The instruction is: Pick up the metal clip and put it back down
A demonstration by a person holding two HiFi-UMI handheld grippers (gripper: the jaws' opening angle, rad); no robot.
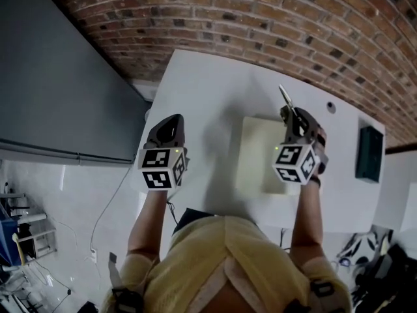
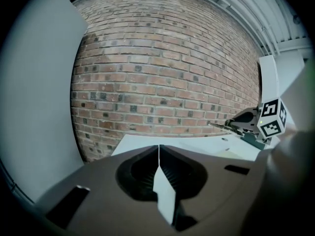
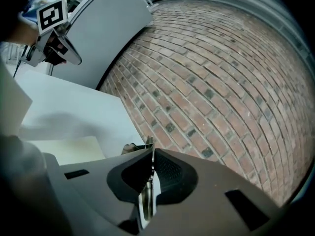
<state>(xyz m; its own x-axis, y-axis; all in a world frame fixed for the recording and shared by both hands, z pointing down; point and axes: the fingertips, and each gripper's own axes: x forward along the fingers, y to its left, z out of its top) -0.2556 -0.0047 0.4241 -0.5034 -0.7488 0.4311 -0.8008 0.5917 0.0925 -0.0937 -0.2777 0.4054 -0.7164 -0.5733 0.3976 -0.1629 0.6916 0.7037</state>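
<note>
1. One brick wall (image 1: 260,18) fills the top of the head view. Below it, one white surface (image 1: 215,83) spreads from the centre toward the right.
2. One pale square mat (image 1: 257,155) lies on the surface right of centre. One dark flat object (image 1: 369,154) sits near the right edge.
3. There are two hand-held grippers. The left hand-held gripper (image 1: 172,119), left of centre, has its jaws together on nothing (its own view shows only a thin seam).
4. The right hand-held gripper (image 1: 291,113), right of centre, is clamped on the one metal clip (image 1: 286,98). The clip juts from the tips toward the wall, lifted above the mat's far edge.
5. The clip looks thin, stiff, light and smooth, so it may twist or slide. The flat faces, taken well back from the tip, seem the surest hold.
</note>
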